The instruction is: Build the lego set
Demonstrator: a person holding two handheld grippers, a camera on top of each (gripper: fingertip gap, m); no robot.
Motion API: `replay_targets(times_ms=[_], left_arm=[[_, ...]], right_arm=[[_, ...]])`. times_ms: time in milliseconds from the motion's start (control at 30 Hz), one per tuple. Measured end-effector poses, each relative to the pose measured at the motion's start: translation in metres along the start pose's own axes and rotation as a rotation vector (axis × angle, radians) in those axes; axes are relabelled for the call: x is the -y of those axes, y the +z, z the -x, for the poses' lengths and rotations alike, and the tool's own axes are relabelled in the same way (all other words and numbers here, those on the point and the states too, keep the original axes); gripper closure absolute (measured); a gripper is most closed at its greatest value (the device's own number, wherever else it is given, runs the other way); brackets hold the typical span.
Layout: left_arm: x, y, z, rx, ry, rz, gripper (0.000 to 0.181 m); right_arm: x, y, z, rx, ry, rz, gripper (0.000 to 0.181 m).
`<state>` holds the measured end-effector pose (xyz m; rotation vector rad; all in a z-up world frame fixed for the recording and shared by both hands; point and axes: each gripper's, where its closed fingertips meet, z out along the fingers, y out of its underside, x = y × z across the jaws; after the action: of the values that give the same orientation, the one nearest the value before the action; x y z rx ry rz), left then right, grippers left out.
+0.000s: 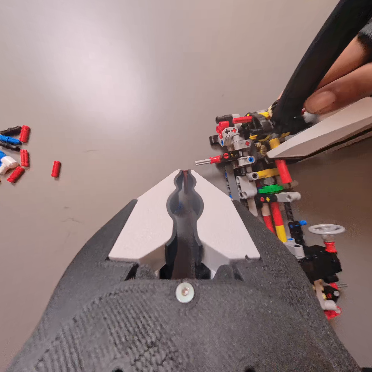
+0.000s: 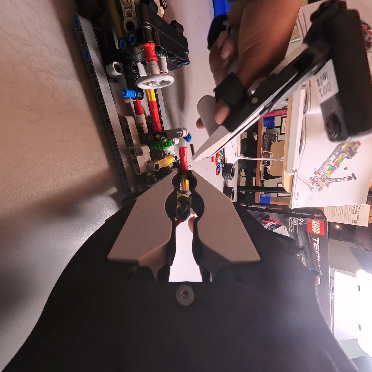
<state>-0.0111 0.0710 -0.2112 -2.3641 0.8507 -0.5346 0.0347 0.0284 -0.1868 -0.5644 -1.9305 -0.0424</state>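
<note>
The long lego chassis (image 1: 245,189), built of grey, black, red and yellow beams with a grey steering wheel (image 1: 326,229), lies on the tan table to the right of my left gripper. My left gripper (image 1: 185,171) is shut on a small dark red pin (image 1: 184,179) at its tip, just left of the chassis. My right gripper (image 2: 184,171) is shut on one end of the chassis (image 2: 141,128), at a red and yellow axle (image 2: 182,159). It shows in the left wrist view (image 1: 274,140) at the chassis's far end. The left gripper (image 2: 194,158) shows close by in the right wrist view.
Loose red pins (image 1: 55,168) and a small pile of blue, black and white parts (image 1: 12,153) lie at the far left. Two black tyres (image 2: 228,171), a lego box (image 2: 291,227) and an open instruction booklet (image 2: 332,171) are beyond the chassis. A hand (image 2: 251,40) holds the left gripper.
</note>
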Motion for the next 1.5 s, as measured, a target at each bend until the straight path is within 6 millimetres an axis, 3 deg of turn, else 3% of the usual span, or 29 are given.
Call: replay_targets(times_ms=[33,367,467,567,700,1000,1200,1500], left_arm=[[0.004,-0.005,-0.004,-0.022,-0.046,-0.057,0.179],[0.043,-0.074,-0.052,-0.294,-0.404,-0.606,0.180],[0.054,-0.102,-0.065,-0.383,-0.453,-0.758,0.180],[0.057,-0.119,-0.077,-0.414,-0.464,-0.848,0.180],[0.054,-0.125,-0.088,-0.397,-0.458,-0.886,0.180],[0.060,-0.138,-0.111,-0.413,-0.452,-1.063,0.180],[0.063,-0.148,-0.114,-0.417,-0.453,-1.150,0.180],[0.059,-0.152,-0.119,-0.407,-0.420,-1.176,0.180]], right_arm=[[0.000,0.000,0.000,-0.001,0.000,0.003,0.176],[0.000,-0.005,-0.002,0.020,0.034,0.024,0.168],[0.005,-0.015,-0.004,0.078,0.163,-0.013,0.162],[0.021,-0.030,-0.022,0.086,0.355,-0.130,0.162],[0.033,-0.042,-0.040,0.104,0.545,-0.242,0.162],[0.079,-0.051,-0.051,0.270,0.995,-0.447,0.166],[0.082,-0.054,-0.072,0.247,1.121,-0.485,0.165],[0.105,-0.051,-0.079,0.338,1.244,-0.552,0.171]])
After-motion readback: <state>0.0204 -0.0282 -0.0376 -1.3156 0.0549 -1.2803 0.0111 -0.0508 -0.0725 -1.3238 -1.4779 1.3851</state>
